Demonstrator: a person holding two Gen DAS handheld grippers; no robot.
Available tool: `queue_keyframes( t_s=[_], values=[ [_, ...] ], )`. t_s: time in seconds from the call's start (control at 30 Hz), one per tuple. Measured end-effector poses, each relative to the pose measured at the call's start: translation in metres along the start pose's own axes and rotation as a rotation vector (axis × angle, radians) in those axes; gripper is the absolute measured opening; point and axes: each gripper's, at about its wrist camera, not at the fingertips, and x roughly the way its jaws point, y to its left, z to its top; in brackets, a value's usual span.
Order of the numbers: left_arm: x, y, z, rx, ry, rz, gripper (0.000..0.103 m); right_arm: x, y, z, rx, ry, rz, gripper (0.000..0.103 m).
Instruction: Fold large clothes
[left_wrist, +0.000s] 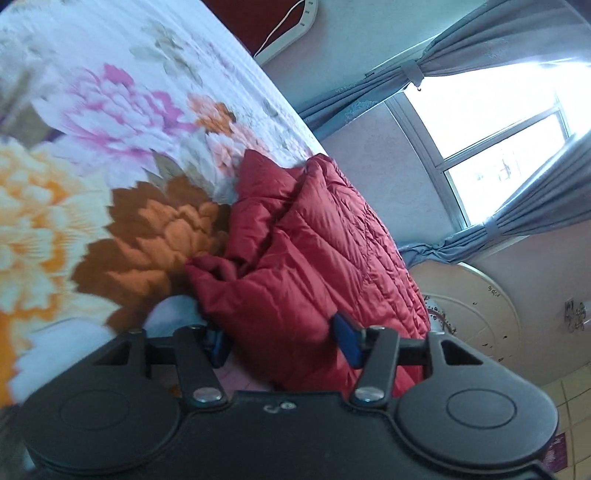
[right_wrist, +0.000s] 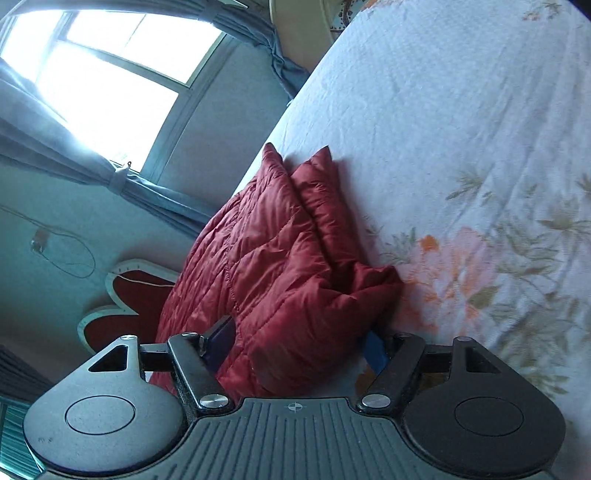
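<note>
Daylight from a bedroom window (left_wrist: 491, 122) falls across a bed covered by a flowered bedspread (left_wrist: 110, 122), where a red quilted jacket (left_wrist: 314, 243) lies bunched and partly folded just ahead of both grippers. The left gripper (left_wrist: 284, 343) has its blue pads spread wide on either side of the jacket's near edge, with fabric bulging between them; whether the pads press the cloth or only straddle it cannot be told. The right gripper (right_wrist: 295, 345) stands likewise, its jaws set wide around a thick fold of the same jacket (right_wrist: 280, 266), one pad half hidden behind the cloth.

By the look of it, the step in hand is gathering the bulky bundle from two sides to press or turn the fold. Done well, that means closing on the whole padded thickness rather than the slippery outer shell, and moving both grippers together so the layers stay stacked.

Only the left wrist view shows the large pink and orange blooms beyond that gripper's left finger and a round cream panel (left_wrist: 476, 306) past the jacket. Only the right wrist view shows two pointed corners of the jacket lying farthest from the gripper and a red flower-shaped headboard (right_wrist: 125, 302) off its left finger.
</note>
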Motion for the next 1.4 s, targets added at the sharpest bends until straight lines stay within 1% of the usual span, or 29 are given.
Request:
queue_keyframes(
  t_s=[0.07,0.1,0.13,0.17,0.2,0.23,0.27,0.3,0.33,0.37,0.43,0.6,0.77,1.1,1.4],
  values=[
    [0.01,0.001,0.003,-0.008,0.001,-0.004,0.045,0.008,0.004,0.0,-0.011,-0.003,-0.012,0.07],
    [0.013,0.001,0.005,-0.01,0.003,-0.005,0.044,0.011,0.005,0.0,-0.023,-0.003,-0.029,0.06],
    [0.016,0.001,0.007,-0.009,0.005,-0.006,0.041,0.015,0.006,0.0,-0.034,-0.001,-0.046,0.054],
    [0.018,0.0,0.009,0.0,0.009,-0.004,0.038,0.017,0.006,0.001,-0.037,-0.003,-0.047,0.052],
    [0.019,0.0,0.01,0.012,0.013,0.0,0.037,0.017,0.006,0.002,-0.039,0.0,-0.047,0.044],
    [0.021,-0.002,0.011,0.023,0.017,0.002,0.033,0.018,0.006,0.002,-0.048,0.004,-0.048,0.035],
    [0.021,-0.003,0.012,0.035,0.02,0.003,0.029,0.017,0.006,0.003,-0.058,0.005,-0.046,0.032],
    [0.02,-0.005,0.012,0.047,0.019,0.003,0.028,0.017,0.008,0.003,-0.067,0.004,-0.044,0.026],
    [0.018,-0.007,0.011,0.055,0.017,0.003,0.025,0.015,0.01,0.003,-0.08,0.001,-0.042,0.023],
    [0.016,-0.009,0.01,0.061,0.012,0.001,0.022,0.012,0.014,0.003,-0.097,-0.004,-0.043,0.022],
    [0.01,-0.012,0.008,0.058,0.005,-0.003,0.02,0.008,0.02,0.003,-0.124,-0.006,-0.047,0.02],
    [0.0,-0.017,0.002,0.061,0.012,0.002,0.02,-0.018,0.022,-0.001,-0.167,-0.003,-0.041,0.018],
    [-0.015,-0.019,-0.014,0.068,0.014,0.011,0.02,-0.052,0.008,-0.009,-0.193,0.017,-0.035,0.018],
    [-0.08,-0.007,-0.078,0.065,0.022,0.024,0.02,-0.137,-0.018,-0.028,-0.215,0.053,-0.043,0.018],
    [-0.129,0.009,-0.123,0.063,0.013,0.034,0.02,-0.184,-0.034,-0.048,-0.22,0.077,-0.049,0.018]
  ],
)
